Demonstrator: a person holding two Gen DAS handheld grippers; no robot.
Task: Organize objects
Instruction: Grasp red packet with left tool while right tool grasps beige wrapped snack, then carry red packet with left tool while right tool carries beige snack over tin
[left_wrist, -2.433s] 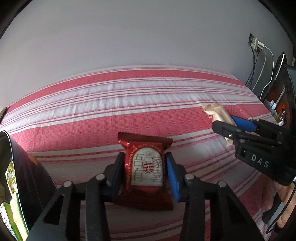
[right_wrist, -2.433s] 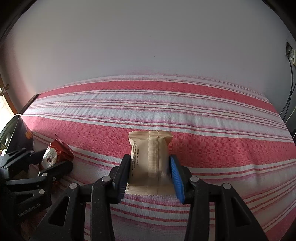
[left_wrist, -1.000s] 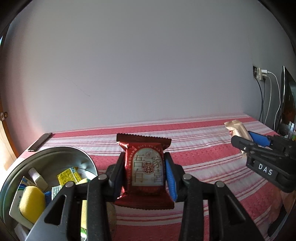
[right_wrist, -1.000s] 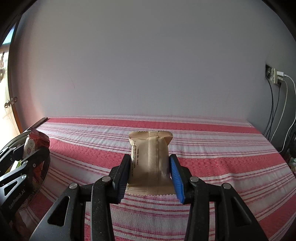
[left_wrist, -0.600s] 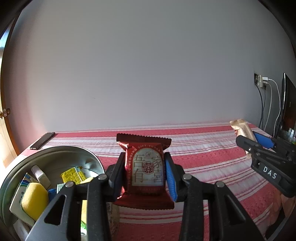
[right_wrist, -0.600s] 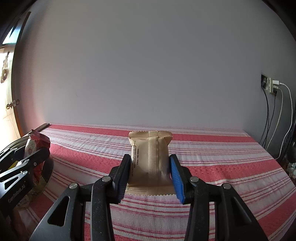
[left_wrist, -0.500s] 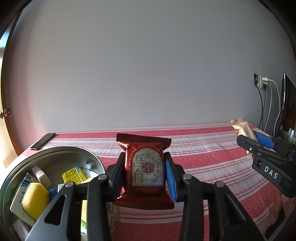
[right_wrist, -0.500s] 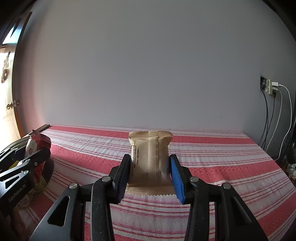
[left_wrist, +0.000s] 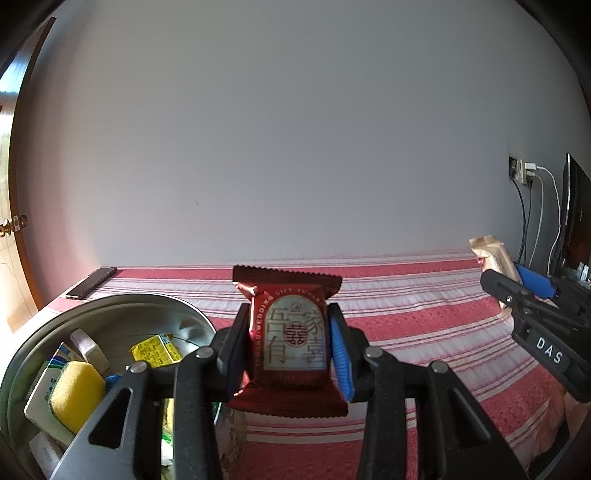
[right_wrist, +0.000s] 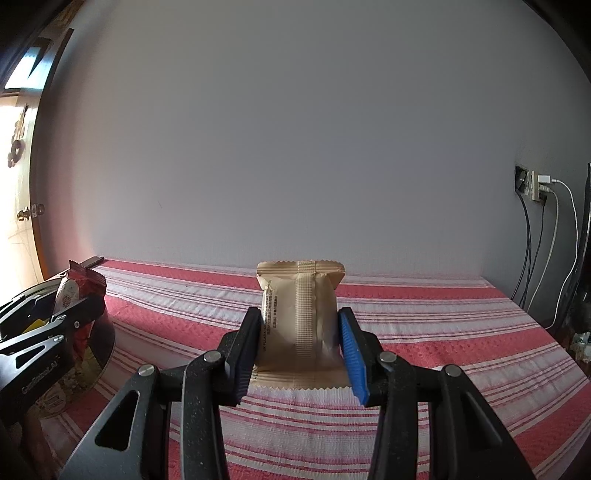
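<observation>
My left gripper (left_wrist: 288, 350) is shut on a red snack packet (left_wrist: 291, 339) with white Chinese lettering, held up in the air just right of a round metal tin (left_wrist: 110, 306). The tin holds several small items, among them a yellow sponge (left_wrist: 74, 395) and a yellow packet (left_wrist: 155, 350). My right gripper (right_wrist: 301, 354) is shut on a beige snack packet (right_wrist: 299, 317), held above the red-and-white striped cloth (right_wrist: 424, 332). The right gripper also shows at the right of the left wrist view (left_wrist: 517, 284), and the left gripper shows at the left of the right wrist view (right_wrist: 62, 314).
A dark phone (left_wrist: 92, 282) lies at the far left edge of the cloth by the wall. A wall socket with cables (right_wrist: 535, 192) and a dark screen (left_wrist: 576, 221) are at the right. A door with a brass handle (right_wrist: 29, 212) is at the left.
Both grippers have risen from close to the cloth and tilted up toward the wall, each keeping its packet. The left gripper moved left beside the tin. In the last half second little has moved.
</observation>
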